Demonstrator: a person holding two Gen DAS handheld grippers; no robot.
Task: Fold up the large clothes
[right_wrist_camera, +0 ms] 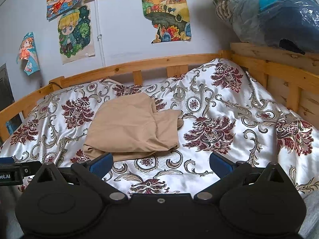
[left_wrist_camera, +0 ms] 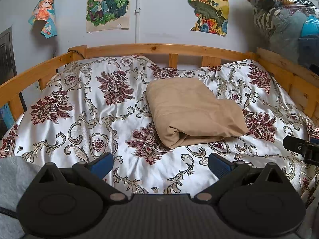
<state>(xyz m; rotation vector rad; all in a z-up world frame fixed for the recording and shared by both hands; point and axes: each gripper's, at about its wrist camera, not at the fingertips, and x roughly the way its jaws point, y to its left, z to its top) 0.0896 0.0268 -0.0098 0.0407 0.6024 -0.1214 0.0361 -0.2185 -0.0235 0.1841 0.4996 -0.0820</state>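
Observation:
A tan garment (left_wrist_camera: pixel 191 109) lies folded into a thick rectangle in the middle of the bed, its rolled edge facing me. In the right wrist view the same tan garment (right_wrist_camera: pixel 133 127) sits left of centre with a loose flap at its right side. My left gripper (left_wrist_camera: pixel 160 165) hovers open near the bed's front edge, below the garment and apart from it. My right gripper (right_wrist_camera: pixel 160 164) is also open and empty, its left blue pad (right_wrist_camera: pixel 101 163) close to the garment's near corner. The right gripper's side (left_wrist_camera: pixel 301 147) shows at the far right of the left wrist view.
A silky white bedspread (left_wrist_camera: pixel 89 119) with maroon floral print covers the bed. A wooden rail (left_wrist_camera: pixel 159 48) rings the far and side edges. A plastic bag of clothes (right_wrist_camera: pixel 269 14) rests on the right headboard. Drawings (left_wrist_camera: pixel 108 4) hang on the wall. Grey cloth (left_wrist_camera: pixel 12 179) lies at lower left.

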